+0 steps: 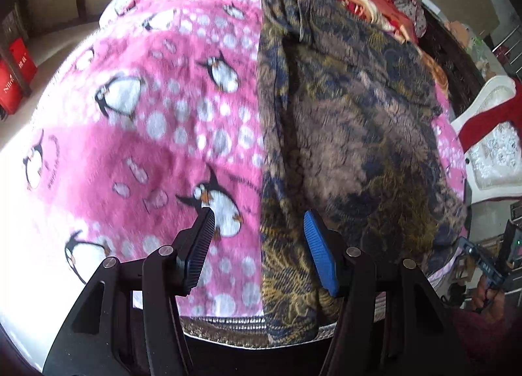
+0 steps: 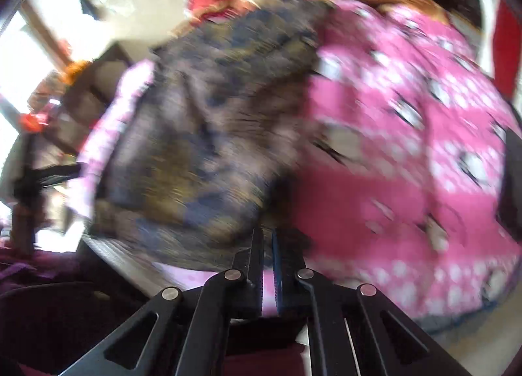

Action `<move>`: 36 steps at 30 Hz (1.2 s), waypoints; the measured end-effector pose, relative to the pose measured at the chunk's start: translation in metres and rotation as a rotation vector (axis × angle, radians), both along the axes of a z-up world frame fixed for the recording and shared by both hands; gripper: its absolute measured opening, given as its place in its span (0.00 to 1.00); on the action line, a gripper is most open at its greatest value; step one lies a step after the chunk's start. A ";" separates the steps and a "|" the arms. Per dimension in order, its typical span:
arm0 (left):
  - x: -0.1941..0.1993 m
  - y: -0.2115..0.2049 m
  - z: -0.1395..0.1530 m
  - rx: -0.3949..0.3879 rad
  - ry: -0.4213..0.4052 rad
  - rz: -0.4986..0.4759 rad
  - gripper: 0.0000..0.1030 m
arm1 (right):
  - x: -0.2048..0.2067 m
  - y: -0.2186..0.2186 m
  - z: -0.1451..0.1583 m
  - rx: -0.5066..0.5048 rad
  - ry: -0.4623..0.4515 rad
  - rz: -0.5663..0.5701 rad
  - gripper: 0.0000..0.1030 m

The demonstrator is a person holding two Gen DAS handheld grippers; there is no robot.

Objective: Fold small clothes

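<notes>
Both fisheye cameras sit behind their own black fingers and look steeply down, close over a bed. They share the pink fleece penguin-print blanket point(image 1: 156, 121) point(image 2: 407, 154) and the brown-and-navy patterned garment point(image 1: 352, 121) point(image 2: 208, 134): garment right of centre in the left view, left of centre in the blurred right view.

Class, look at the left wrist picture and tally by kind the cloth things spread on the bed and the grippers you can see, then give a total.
Pink penguin-print blanket: 1
Dark blue and gold patterned garment lying on the blanket: 1
Red and gold bedding at the far end: 1
Grippers: 2, the left gripper with jaws apart, and the right gripper
Total: 5
</notes>
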State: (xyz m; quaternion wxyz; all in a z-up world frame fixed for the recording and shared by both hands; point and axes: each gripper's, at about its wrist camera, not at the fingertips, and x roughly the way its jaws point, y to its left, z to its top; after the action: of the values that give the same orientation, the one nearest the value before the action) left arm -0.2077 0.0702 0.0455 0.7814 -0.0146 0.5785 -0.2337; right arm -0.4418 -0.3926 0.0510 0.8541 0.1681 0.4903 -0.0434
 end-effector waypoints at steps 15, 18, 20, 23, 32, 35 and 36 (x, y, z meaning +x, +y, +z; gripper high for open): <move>-0.037 -0.011 -0.023 -0.026 0.135 -0.081 0.55 | 0.008 -0.007 0.015 0.122 -0.131 -0.049 0.61; -0.042 -0.015 -0.022 -0.017 0.119 -0.101 0.55 | 0.012 -0.013 0.013 0.115 -0.121 -0.070 0.61; -0.042 -0.021 -0.022 -0.025 0.130 -0.108 0.55 | 0.009 -0.019 0.013 0.113 -0.121 -0.094 0.61; -0.040 -0.033 -0.027 0.029 0.111 -0.128 0.55 | 0.007 -0.027 0.012 0.122 -0.119 -0.122 0.62; -0.022 0.006 -0.022 0.149 0.050 -0.056 0.27 | 0.007 -0.023 0.020 0.103 -0.137 -0.094 0.62; -0.021 0.024 -0.017 0.089 0.073 -0.022 0.27 | 0.005 -0.028 0.020 0.110 -0.138 -0.112 0.62; -0.022 0.026 -0.017 0.079 0.076 -0.018 0.28 | 0.005 -0.030 0.020 0.116 -0.138 -0.113 0.64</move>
State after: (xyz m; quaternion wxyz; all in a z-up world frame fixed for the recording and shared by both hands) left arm -0.2293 0.0958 0.0289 0.7565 0.0127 0.6168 -0.2171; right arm -0.4371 -0.4228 0.0709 0.8707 0.2475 0.4218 -0.0514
